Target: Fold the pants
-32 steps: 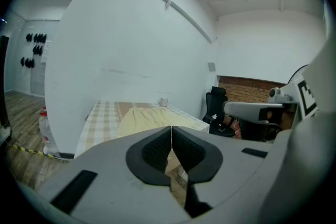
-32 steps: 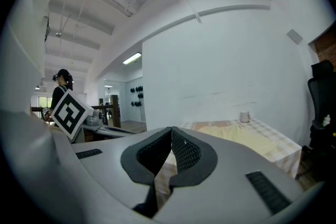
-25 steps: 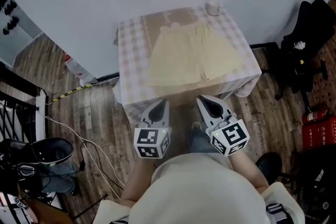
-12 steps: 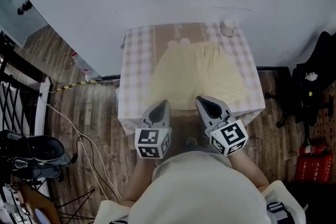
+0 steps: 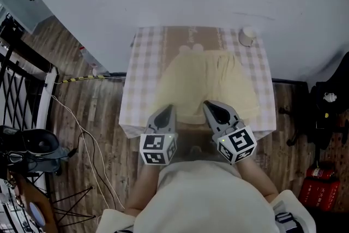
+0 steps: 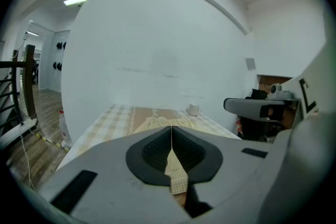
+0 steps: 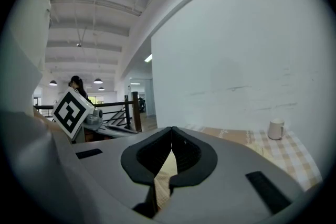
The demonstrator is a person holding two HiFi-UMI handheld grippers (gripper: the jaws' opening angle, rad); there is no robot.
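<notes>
On the table (image 5: 136, 90), across the middle of its checked cloth (image 5: 257, 90), the pants (image 5: 204, 82) lie flat and unfolded, waistband toward the far edge and both leg hems toward the near edge. A white cup (image 5: 248, 36) stands at the far right corner, clear of the pants. We hold the left gripper (image 5: 168, 108) and the right gripper (image 5: 209, 105) side by side over the near edge, each with its jaws pressed together and nothing between them. We judge that no fold has been made and that we are at the approach. Next we need to part both pairs of jaws, lower them to the hems or to one side of the pants, and pinch only the garment, not the checked cloth beneath.
</notes>
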